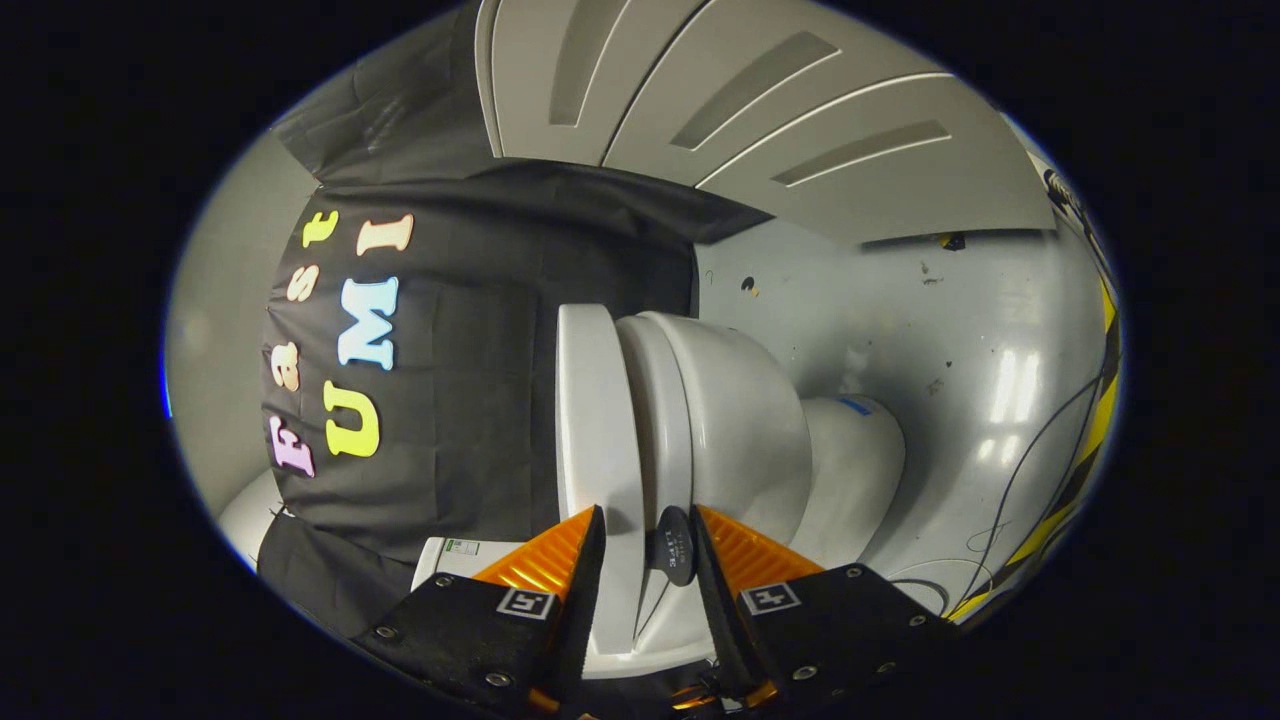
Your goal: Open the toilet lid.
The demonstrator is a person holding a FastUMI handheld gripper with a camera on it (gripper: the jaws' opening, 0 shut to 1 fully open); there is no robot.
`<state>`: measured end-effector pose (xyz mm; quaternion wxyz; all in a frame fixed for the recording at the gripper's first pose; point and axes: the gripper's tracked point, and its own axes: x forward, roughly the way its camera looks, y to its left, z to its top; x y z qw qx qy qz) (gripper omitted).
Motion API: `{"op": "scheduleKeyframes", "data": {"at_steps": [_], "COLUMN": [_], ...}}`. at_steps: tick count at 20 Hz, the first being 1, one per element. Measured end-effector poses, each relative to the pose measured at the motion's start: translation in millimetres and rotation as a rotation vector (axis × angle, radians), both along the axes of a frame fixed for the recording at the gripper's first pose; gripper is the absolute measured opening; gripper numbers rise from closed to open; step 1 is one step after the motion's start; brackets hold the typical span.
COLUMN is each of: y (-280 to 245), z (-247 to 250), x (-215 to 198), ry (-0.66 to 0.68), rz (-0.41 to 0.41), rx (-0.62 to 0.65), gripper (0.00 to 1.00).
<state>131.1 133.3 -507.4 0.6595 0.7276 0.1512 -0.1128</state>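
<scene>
Claw [645, 545] sits narrow around the lid [600, 420] edge, bumper [674, 545] print unreadable; open floor [960, 380] beyond the bowl [740, 420].

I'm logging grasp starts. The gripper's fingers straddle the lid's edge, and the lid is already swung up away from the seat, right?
Not quite. In the gripper view the fingers do straddle the lid edge, but the lid lies close against the seat, not swung away from it.

Staged test booth, not real bathroom: white toilet [700, 420] stood alone on glossy grey floor [960, 330], black cloth wall [480, 400] draped behind, loose cables [1040, 470] and yellow-black hazard tape [1095, 420] along floor edge.
</scene>
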Motion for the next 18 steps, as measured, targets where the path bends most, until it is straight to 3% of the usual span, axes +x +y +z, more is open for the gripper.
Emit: {"op": "scheduleKeyframes", "data": {"at_steps": [5, 9, 18], "y": [1, 5, 7], "z": [-4, -9, -9], "x": [2, -1, 0], "ry": [-0.024, -0.002, 0.002], "rz": [-0.005, 0.004, 0.026], "rx": [0.044, 0.04, -0.011], "gripper": [0.34, 0.09, 0.0]}}
